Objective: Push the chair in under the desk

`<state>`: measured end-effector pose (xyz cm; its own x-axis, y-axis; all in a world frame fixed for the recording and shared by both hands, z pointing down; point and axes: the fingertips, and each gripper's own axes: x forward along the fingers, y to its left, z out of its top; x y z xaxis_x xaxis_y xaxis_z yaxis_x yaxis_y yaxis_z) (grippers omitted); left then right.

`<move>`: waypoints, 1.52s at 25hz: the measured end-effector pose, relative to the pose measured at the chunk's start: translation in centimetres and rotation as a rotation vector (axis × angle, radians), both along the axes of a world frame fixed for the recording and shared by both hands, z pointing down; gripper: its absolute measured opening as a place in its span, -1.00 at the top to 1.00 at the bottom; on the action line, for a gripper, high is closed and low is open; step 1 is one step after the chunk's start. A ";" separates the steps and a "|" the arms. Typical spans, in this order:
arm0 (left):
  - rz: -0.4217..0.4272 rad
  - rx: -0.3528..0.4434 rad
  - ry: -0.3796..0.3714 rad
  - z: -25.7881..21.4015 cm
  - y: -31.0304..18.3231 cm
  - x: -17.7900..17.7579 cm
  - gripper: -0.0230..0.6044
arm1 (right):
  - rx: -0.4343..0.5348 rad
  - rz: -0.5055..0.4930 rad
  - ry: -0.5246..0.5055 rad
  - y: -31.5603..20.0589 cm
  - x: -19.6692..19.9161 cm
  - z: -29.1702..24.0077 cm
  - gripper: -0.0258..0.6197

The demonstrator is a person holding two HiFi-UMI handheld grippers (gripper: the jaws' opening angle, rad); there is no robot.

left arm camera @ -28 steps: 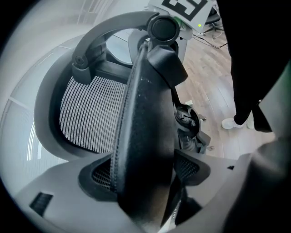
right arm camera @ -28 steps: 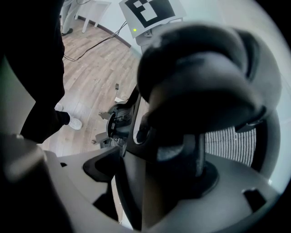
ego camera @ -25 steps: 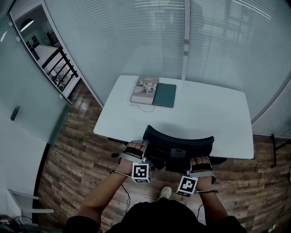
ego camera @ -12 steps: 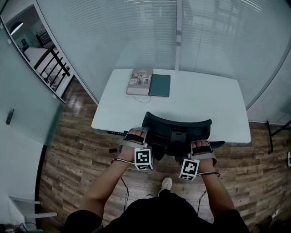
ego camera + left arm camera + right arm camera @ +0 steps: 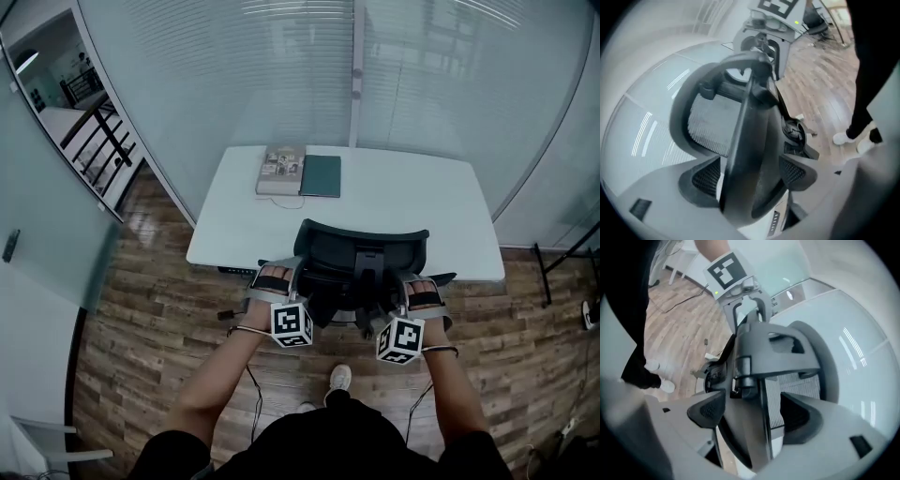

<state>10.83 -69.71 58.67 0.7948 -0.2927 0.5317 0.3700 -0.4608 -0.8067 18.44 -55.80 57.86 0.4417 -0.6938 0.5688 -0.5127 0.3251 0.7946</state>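
A black office chair [image 5: 361, 248] stands at the near edge of the white desk [image 5: 412, 202], its backrest facing me. My left gripper [image 5: 279, 274] holds the backrest's left edge. In the left gripper view the backrest frame [image 5: 750, 108] fills the gap of the left gripper [image 5: 752, 173], with both pads against it. My right gripper [image 5: 417, 289] is at the backrest's right edge. In the right gripper view its jaws are closing on the frame and mesh [image 5: 773, 357] of the backrest, which lie between the pads of the right gripper [image 5: 752, 413].
A book [image 5: 279, 171] and a dark green notebook [image 5: 321, 175] lie at the desk's far edge. Glass walls with blinds stand behind and beside the desk. A person's shoe [image 5: 341, 378] is on the wood floor behind the chair. A cable trails on the floor at left.
The chair has moved forward towards the desk, with both grippers staying at its backrest edges. The person has stepped closer.
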 end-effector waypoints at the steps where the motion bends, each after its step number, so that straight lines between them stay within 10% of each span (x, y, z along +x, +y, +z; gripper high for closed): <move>1: -0.020 -0.048 0.050 -1.2 0.3 -0.5 -0.31 | 0.070 0.024 -0.061 0.3 -0.7 -1.3 -0.23; 8: -0.112 -0.482 0.421 -9.3 3.6 -4.3 -0.28 | 0.612 0.153 -0.545 2.4 -6.0 -11.9 -0.18; 14: -0.221 -0.906 0.665 -13.6 4.5 -7.7 0.23 | 0.875 0.243 -0.708 5.6 -7.2 -15.4 0.27; 20: -0.310 -0.975 0.750 -13.8 4.1 -9.8 0.89 | 1.034 0.367 -0.799 8.7 -6.2 -15.3 0.90; 38: -0.234 -1.026 0.741 -13.1 6.5 -9.4 0.89 | 1.009 0.317 -0.770 8.3 -7.0 -14.6 0.92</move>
